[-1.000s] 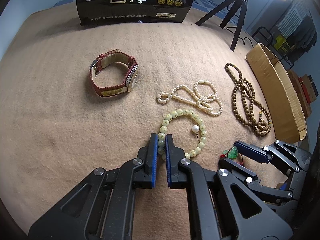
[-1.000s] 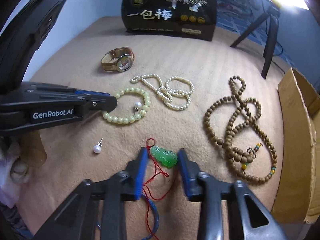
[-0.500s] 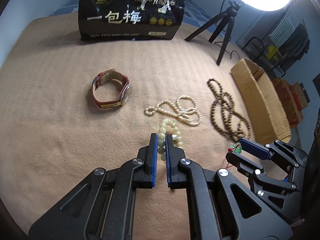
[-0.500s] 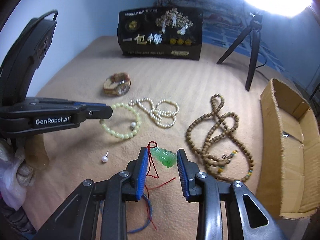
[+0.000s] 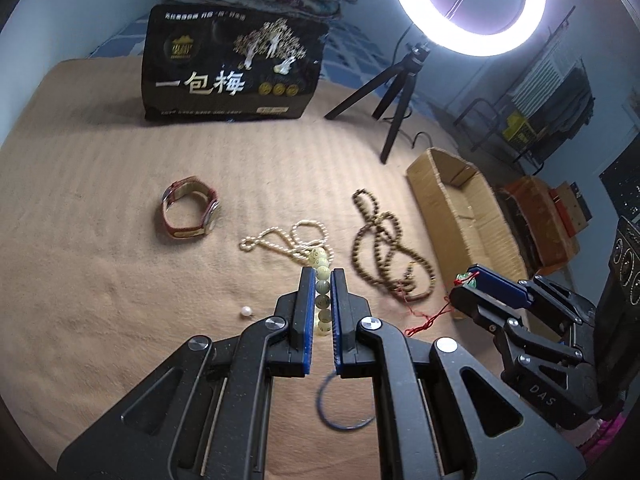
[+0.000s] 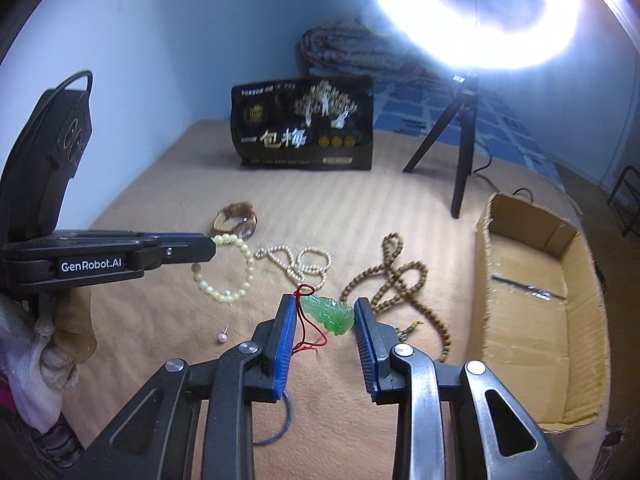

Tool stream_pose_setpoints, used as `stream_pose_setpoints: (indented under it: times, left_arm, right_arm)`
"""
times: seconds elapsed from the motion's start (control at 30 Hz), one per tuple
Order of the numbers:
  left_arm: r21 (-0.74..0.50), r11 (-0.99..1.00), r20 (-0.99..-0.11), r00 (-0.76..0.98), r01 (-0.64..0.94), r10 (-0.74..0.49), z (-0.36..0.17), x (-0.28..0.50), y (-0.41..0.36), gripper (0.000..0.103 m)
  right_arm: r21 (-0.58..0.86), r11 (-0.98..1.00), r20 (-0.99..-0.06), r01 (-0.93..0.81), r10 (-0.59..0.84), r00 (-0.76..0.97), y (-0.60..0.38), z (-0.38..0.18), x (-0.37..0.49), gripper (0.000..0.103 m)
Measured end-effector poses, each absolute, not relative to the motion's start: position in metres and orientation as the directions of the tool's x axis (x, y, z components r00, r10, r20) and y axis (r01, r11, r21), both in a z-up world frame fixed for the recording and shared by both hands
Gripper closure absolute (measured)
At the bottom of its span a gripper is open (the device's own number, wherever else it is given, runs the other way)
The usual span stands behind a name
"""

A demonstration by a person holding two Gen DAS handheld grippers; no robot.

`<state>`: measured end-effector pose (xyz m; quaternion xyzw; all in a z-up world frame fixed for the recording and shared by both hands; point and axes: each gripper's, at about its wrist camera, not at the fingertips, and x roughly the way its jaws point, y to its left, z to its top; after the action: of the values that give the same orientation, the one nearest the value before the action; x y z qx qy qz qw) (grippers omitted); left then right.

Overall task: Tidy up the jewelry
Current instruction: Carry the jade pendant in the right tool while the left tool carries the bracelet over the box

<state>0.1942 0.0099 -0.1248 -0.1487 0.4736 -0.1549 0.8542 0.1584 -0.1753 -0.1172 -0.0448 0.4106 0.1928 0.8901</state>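
My left gripper (image 5: 322, 276) is shut on a pale green bead bracelet (image 5: 322, 294) and holds it above the blanket; the bracelet hangs from it in the right wrist view (image 6: 236, 272). My right gripper (image 6: 325, 312) is shut on a green jade pendant (image 6: 329, 314) with a red cord (image 6: 306, 322), lifted off the blanket; it also shows in the left wrist view (image 5: 466, 280). A cardboard box (image 6: 536, 304) lies open to the right. On the blanket lie a red-strapped watch (image 5: 190, 214), a pearl necklace (image 5: 288, 238), a brown bead necklace (image 5: 384, 256) and a pearl earring (image 5: 246, 311).
A black snack bag (image 5: 232, 68) stands at the back. A ring light on a tripod (image 5: 394, 96) stands at the back right. A blue loop (image 5: 344, 404) lies under the left gripper. Folded bedding and furniture lie beyond.
Both grippers have risen and pulled back with their jewelry. The bracelet and pendant have come off the blanket, and the view now takes in the box and ring light.
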Motion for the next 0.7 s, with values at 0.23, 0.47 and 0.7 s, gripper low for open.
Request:
stream_pose_setpoints:
  times: [0.23,0.47,0.7]
  left_arm:
    - [-0.399,0.902,-0.744,0.518,0.162,-0.422,-0.108,0.186,-0.008,0.098]
    - [-0.408,0.884,-0.72,0.515,0.228,-0.465,-0.091,0.185,-0.047,0.098]
    - [-0.405,0.861,-0.698,0.503,0.308,-0.509,-0.079,0.189,-0.098,0.098]
  right_arm:
    - [0.078,0.936,-0.719,-0.343,0.292,0.631,-0.204,-0.093,0.152,0.074]
    - [0.076,0.96,-0.702,-0.27,0.244,0.669,-0.247,-0.079,0.151,0.074]
    - [0.069,0.983,-0.697,-0.169,0.169,0.697,-0.297,-0.077,0.154,0.074]
